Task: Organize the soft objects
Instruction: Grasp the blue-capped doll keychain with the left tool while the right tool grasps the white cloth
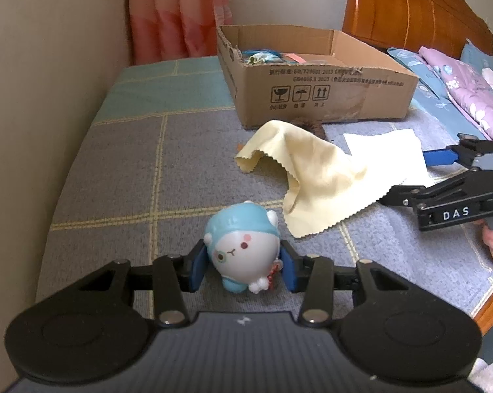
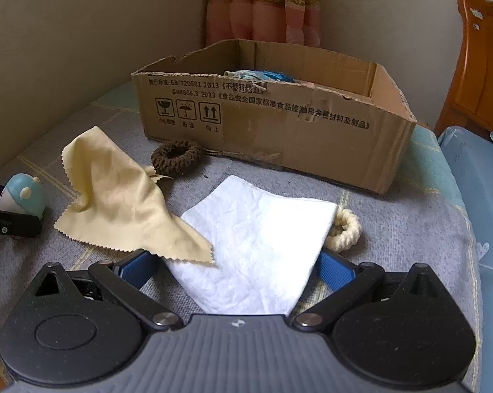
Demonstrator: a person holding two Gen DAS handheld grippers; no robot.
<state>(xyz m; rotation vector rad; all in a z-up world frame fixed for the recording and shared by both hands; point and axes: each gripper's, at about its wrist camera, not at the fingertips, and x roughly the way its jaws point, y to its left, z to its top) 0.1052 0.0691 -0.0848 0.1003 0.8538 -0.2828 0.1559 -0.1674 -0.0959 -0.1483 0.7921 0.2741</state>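
The cardboard box [image 1: 315, 91] holds blue-green soft items [image 1: 259, 56] — the left gripper [image 1: 243, 267] clamps the upright squishy toy [image 1: 241, 249], its face toward the camera — the right gripper [image 2: 236, 262] is spread wide

My blue right-hand fingertips [image 2: 331, 270] slip out of sight under the white crumpled paper sheet [image 2: 259, 245]. At two o'clock, it half-covers the cream braided hair ring [image 2: 344, 232]. Whatever's inside the shallow brown cardboard box [image 2: 279, 137]: only scraps showing.

Glossy smooth toy [image 1: 243, 255], matt yellow cloth [image 2: 122, 196], rough torn cardboard box [image 2: 279, 131], woven bedcover [image 1: 131, 163].
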